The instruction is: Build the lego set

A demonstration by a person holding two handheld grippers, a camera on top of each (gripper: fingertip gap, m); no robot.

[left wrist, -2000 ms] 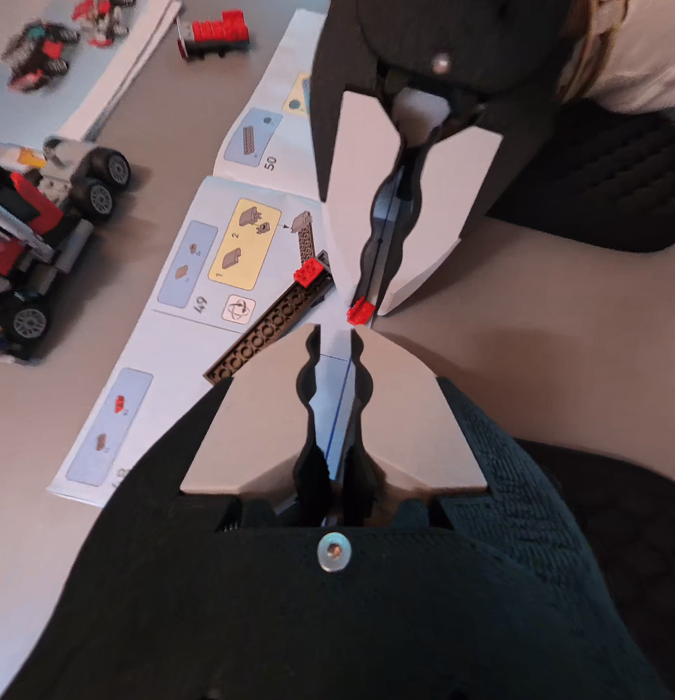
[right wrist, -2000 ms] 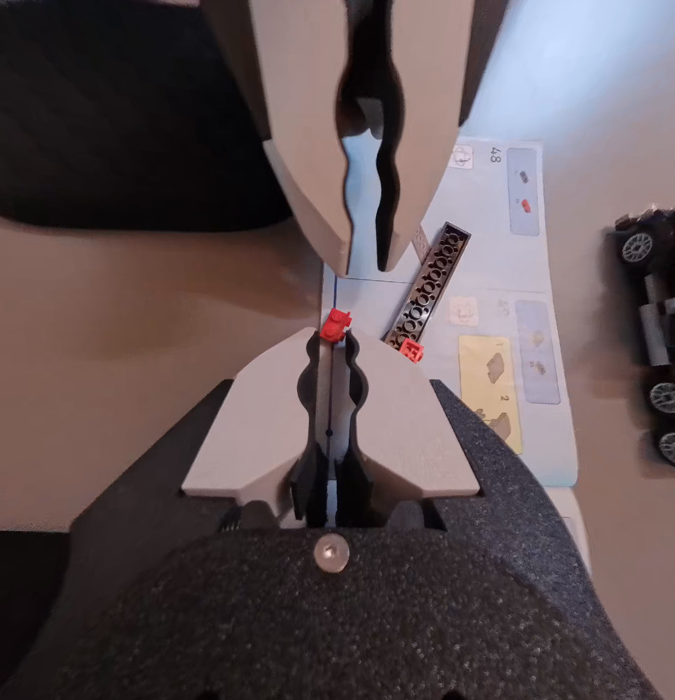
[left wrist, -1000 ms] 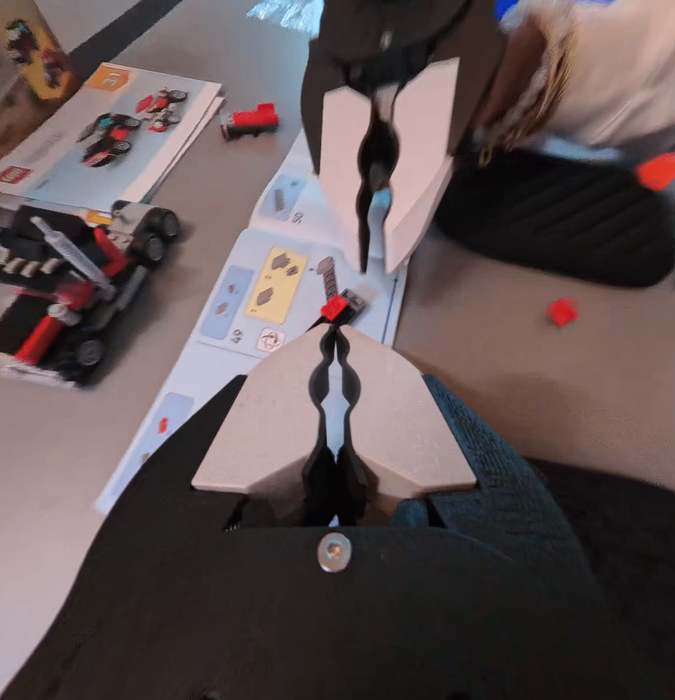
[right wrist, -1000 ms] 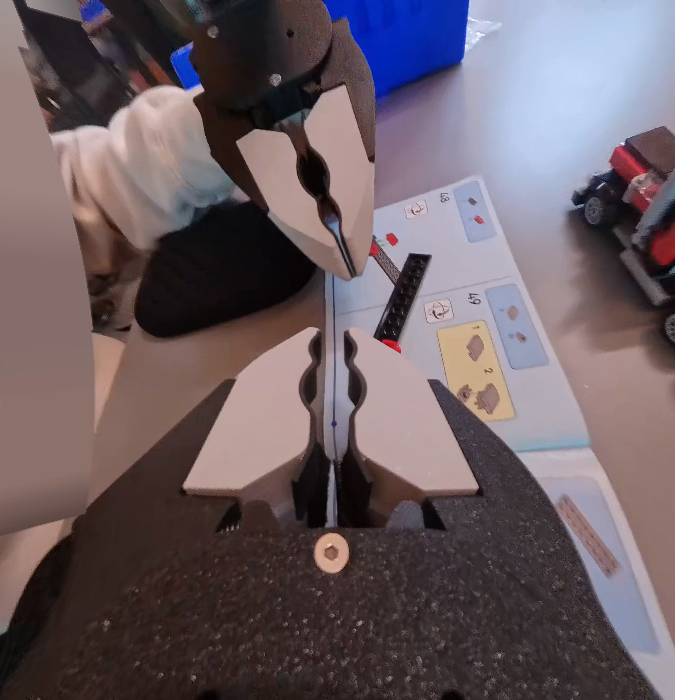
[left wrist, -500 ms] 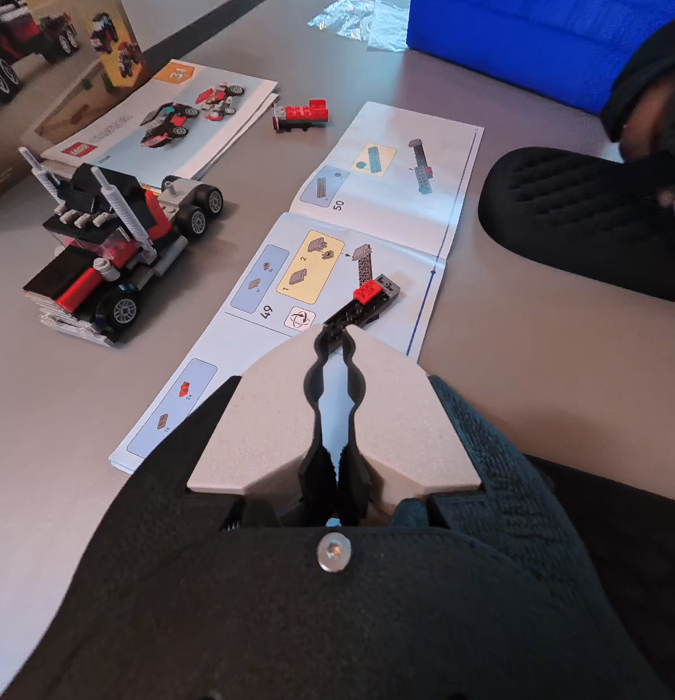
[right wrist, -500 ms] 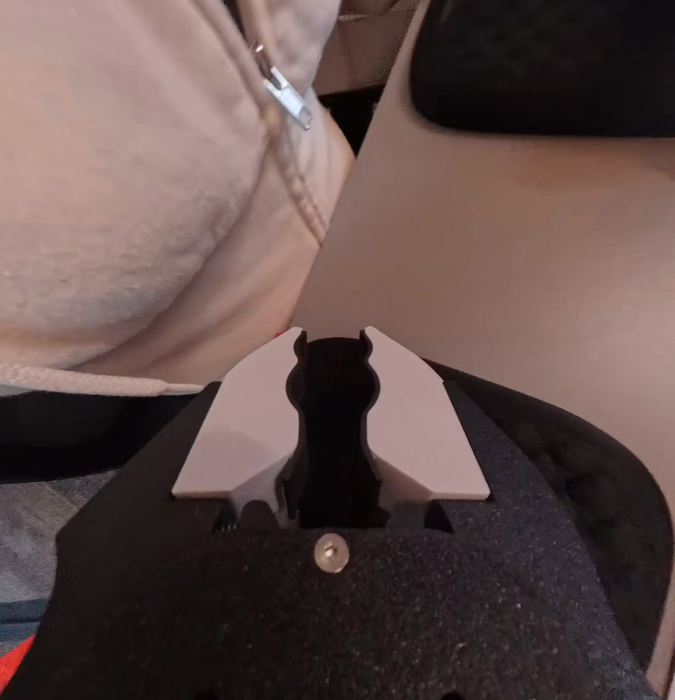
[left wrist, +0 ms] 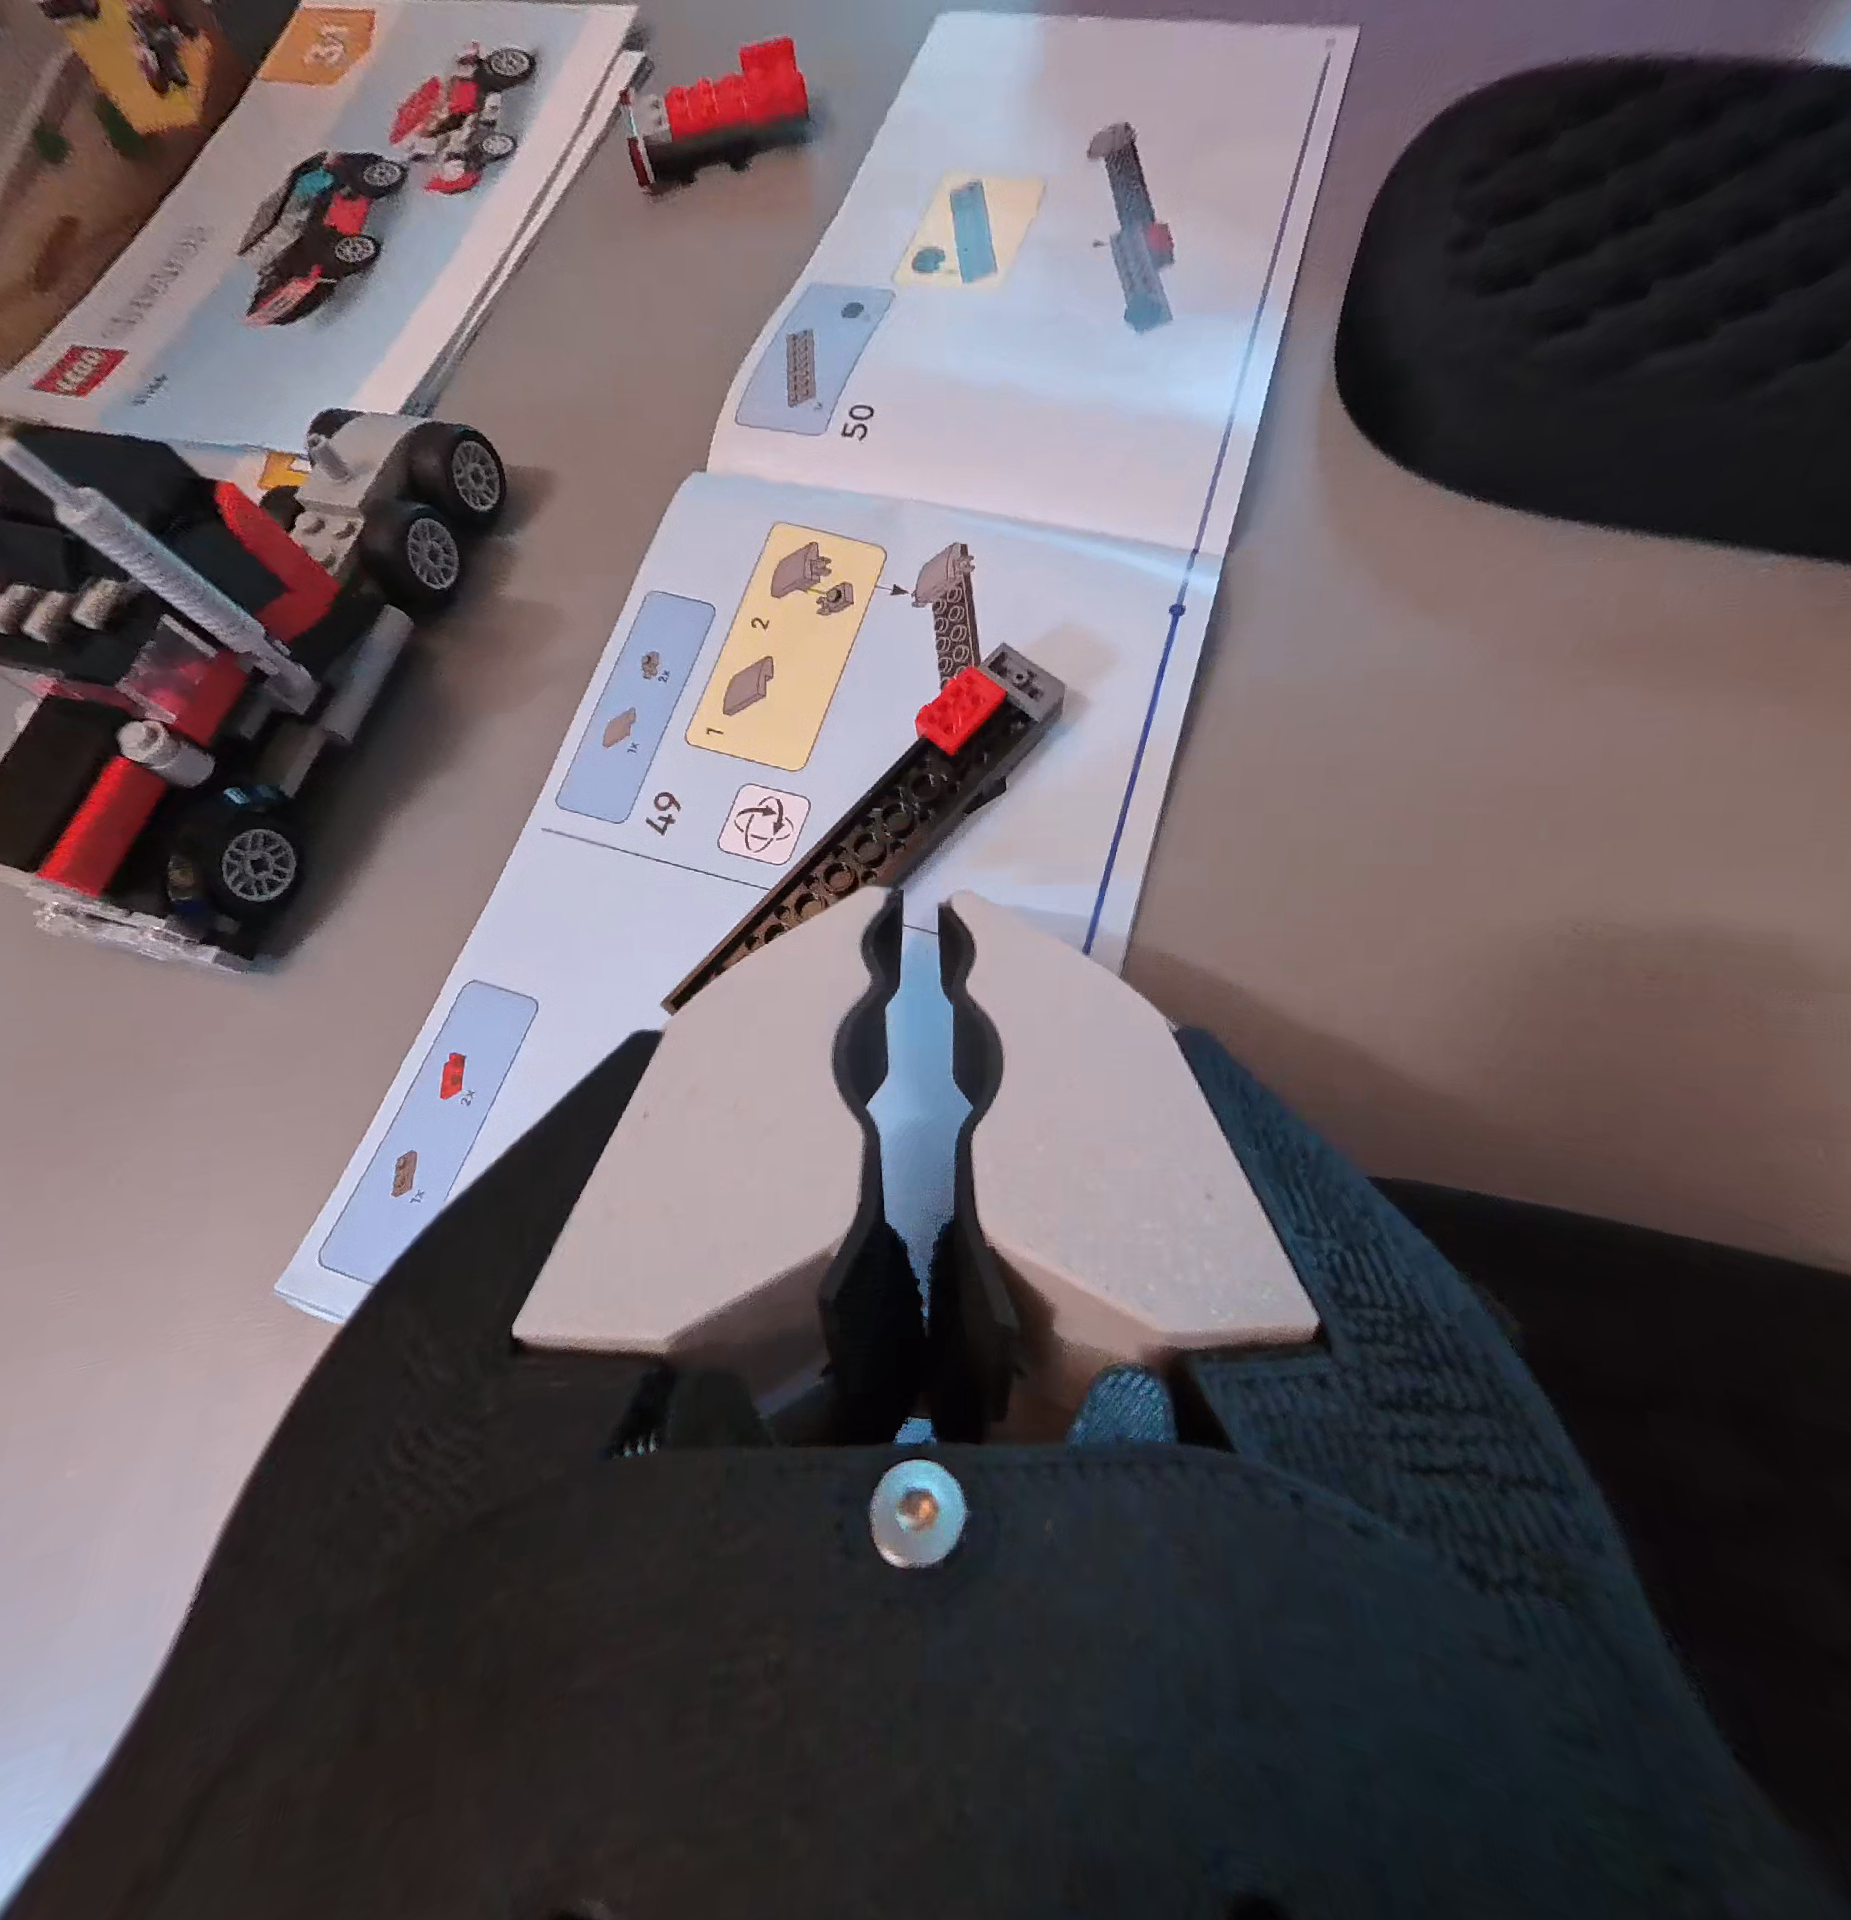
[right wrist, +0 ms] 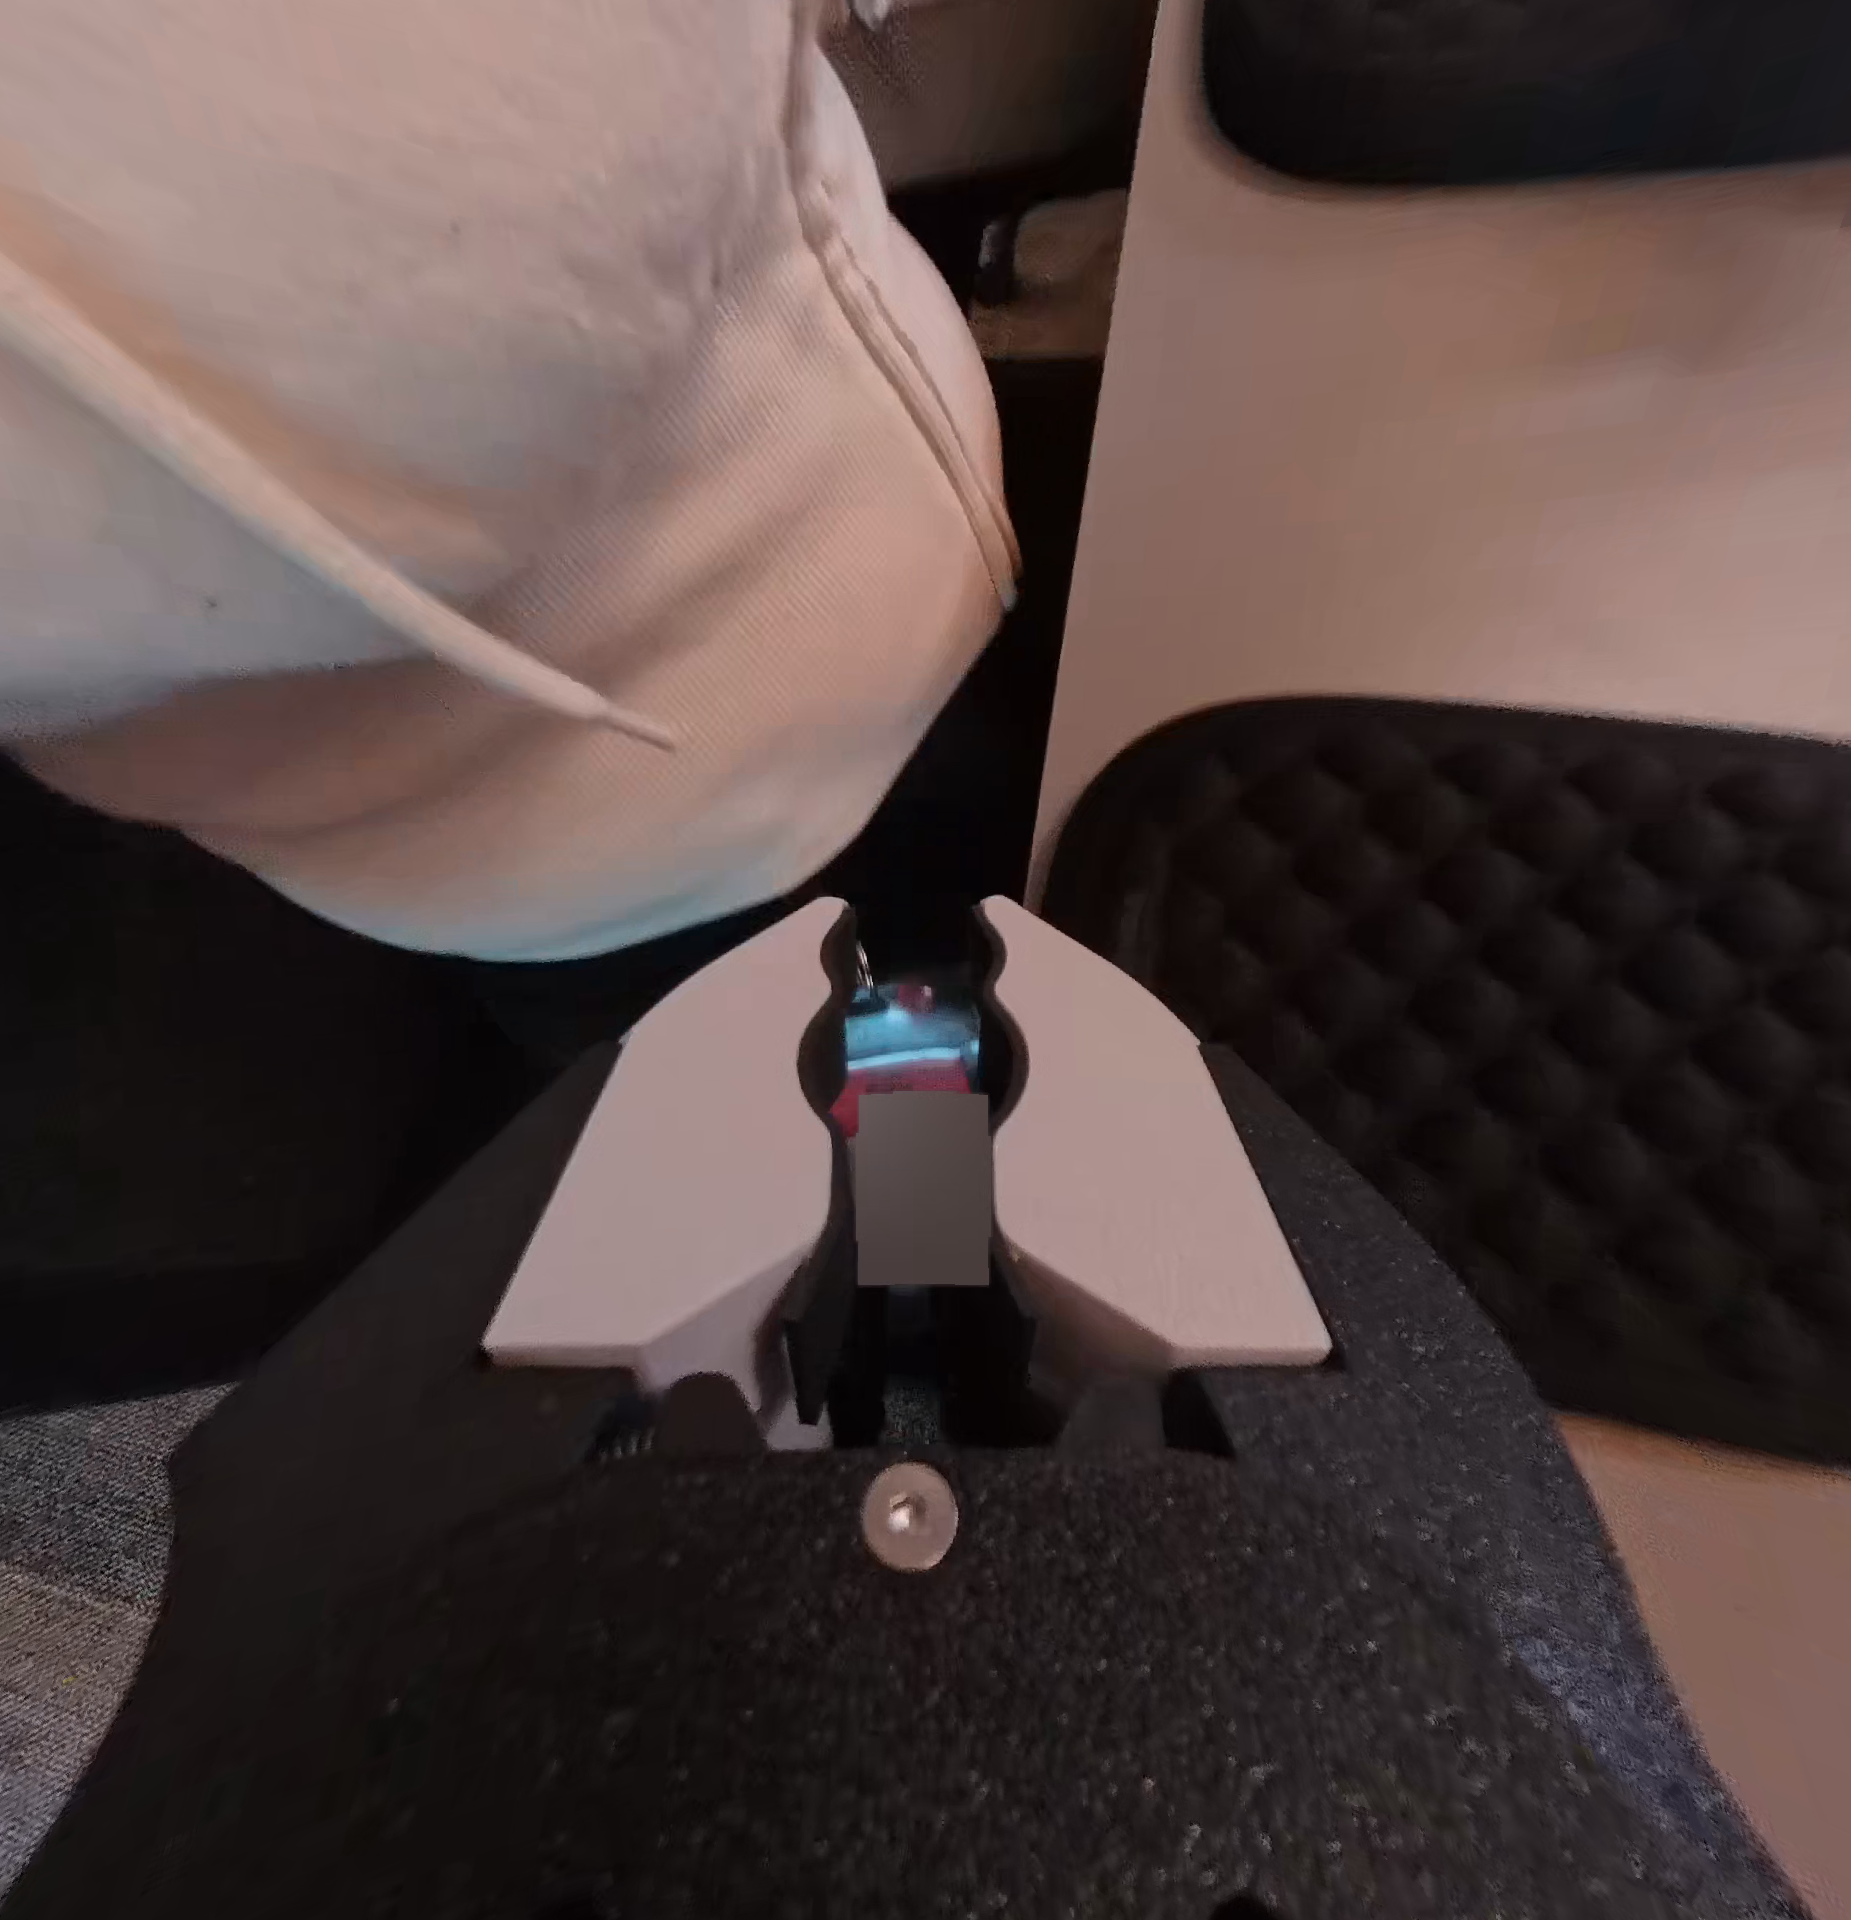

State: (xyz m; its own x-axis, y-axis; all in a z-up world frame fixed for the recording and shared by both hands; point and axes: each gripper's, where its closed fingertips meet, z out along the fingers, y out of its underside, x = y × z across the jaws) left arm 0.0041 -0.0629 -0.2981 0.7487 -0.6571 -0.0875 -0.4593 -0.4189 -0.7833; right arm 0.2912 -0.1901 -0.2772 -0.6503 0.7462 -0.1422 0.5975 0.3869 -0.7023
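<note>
In the left wrist view a long black plate (left wrist: 879,821) lies on the open instruction booklet (left wrist: 1004,416). A red brick (left wrist: 957,707) and a grey piece (left wrist: 1030,681) sit on its far end. My left gripper (left wrist: 921,904) hovers just over the plate's near end, jaws a narrow gap apart; the plate passes under the left finger (left wrist: 755,1122), not between the tips. My right gripper (right wrist: 913,909) is open and empty. It points past the table edge (right wrist: 1087,520) at a person's cream sweatshirt (right wrist: 433,416).
A built red and black truck (left wrist: 204,665) stands left of the booklet. Closed booklets (left wrist: 308,208) and a small red and black assembly (left wrist: 723,114) lie farther back. A black padded mat (left wrist: 1627,312) lies at the right; another mat (right wrist: 1472,1039) shows in the right wrist view. The grippers' ends are close to 30 cm from one another. From the left gripper's tips to the red brick (left wrist: 957,707) is close to 4 cm. The grey piece (left wrist: 1030,681) is closer to my left gripper, around 5 cm from its tips; the right tips are 25 cm off.
My left gripper has opened a little and the black plate now rests on the booklet. My right gripper has swung away from the booklet to the table edge and opened wider.
</note>
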